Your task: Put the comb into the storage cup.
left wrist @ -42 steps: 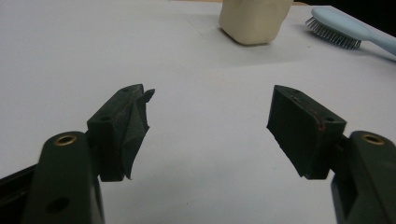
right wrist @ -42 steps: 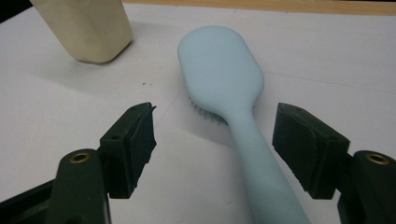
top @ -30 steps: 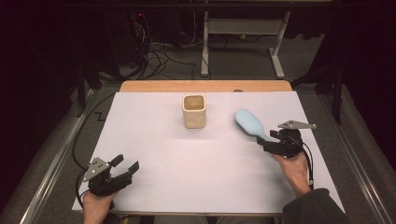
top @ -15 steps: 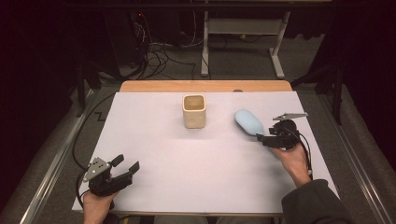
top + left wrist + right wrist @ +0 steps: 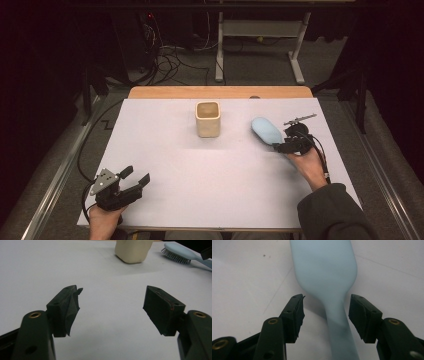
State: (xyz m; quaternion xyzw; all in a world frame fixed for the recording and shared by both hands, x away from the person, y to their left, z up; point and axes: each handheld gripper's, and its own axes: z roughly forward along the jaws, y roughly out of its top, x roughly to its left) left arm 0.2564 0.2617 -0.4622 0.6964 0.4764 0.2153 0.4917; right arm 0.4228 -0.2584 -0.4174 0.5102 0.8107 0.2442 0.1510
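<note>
Starting at the near left corner of the tabletop (image 5: pixel 165 165): left gripper (image 5: pixel 134 181) rests there in the person's hand, jaws held wide w/ nothing between them, just bare white sheet ahead. It's well apart from everything else and looks idle.

Toward the far edge, about mid-width, stands a cream cup (image 5: pixel 208 118), upright, open top, sitting alone. In the left gripper view it's seen straight ahead (image 5: pixel 133 250), w/ the brush to its right.

Right of the cup, near the right edge, lies the light blue hairbrush (image 5: pixel 266 130), bristles down, handle pointing toward the right hand. Right gripper (image 5: pixel 278 146) is at that handle: jaws have just been closing, and the right gripper view shows the handle (image 5: pixel 339 327) running between the two pads w/ a gap visible on each side, so medium-wide and not gripping yet.

Step in hand, as I read it: grasping the brush by its handle. Whether it's bound for the cup can't be told, though that seems likely.

Next move calls for: finish closing till both pads bite the handle evenly, keep it centred so it doesn't twist out, then lift clear of the sheet. Handle is slim and smooth, so prob. needs a firm squeeze before any tilt.
</note>
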